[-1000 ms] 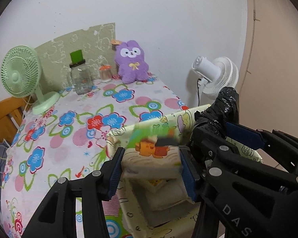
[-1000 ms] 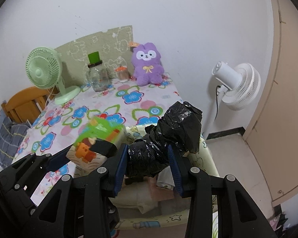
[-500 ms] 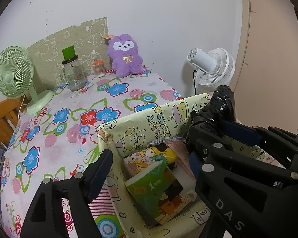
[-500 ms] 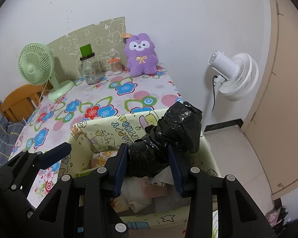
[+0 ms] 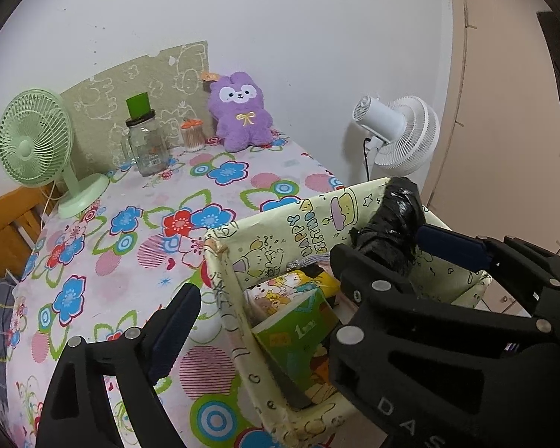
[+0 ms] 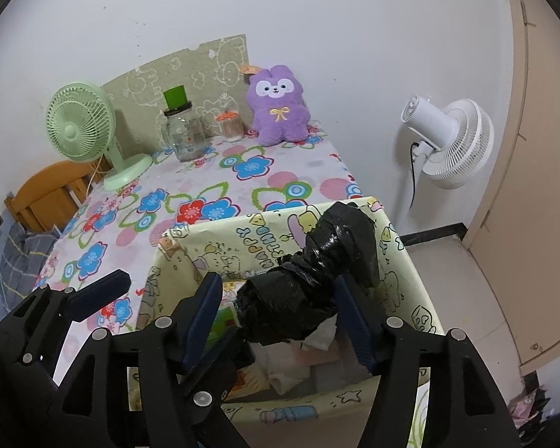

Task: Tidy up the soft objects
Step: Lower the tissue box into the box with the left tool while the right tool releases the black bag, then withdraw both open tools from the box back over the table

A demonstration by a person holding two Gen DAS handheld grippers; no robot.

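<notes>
A yellow cartoon-print fabric box [image 5: 280,231] stands at the table's near edge. In it leans a green tissue pack [image 5: 298,339] beside other soft packs. My left gripper [image 5: 265,280] hangs over the box's left corner, its jaws opening and gripping nothing. My right gripper [image 6: 278,287] is above the box [image 6: 220,246], its jaws opening around a black plastic-wrapped bundle [image 6: 317,257]. A gap shows at the left pad, while the right pad lies against the bundle. A purple plush [image 5: 240,112] sits at the table's far end by the wall.
On the floral tablecloth [image 5: 130,246] stand a green desk fan [image 5: 37,142], a glass jar with a green lid [image 5: 145,142] and a small orange-lidded jar [image 5: 192,134]. A white fan [image 6: 444,138] stands on the floor to the right, and a wooden chair [image 6: 48,190] is at the left.
The left gripper opened and the tissue pack dropped from its pads into the box. The right gripper's jaws widened around the black bundle.
</notes>
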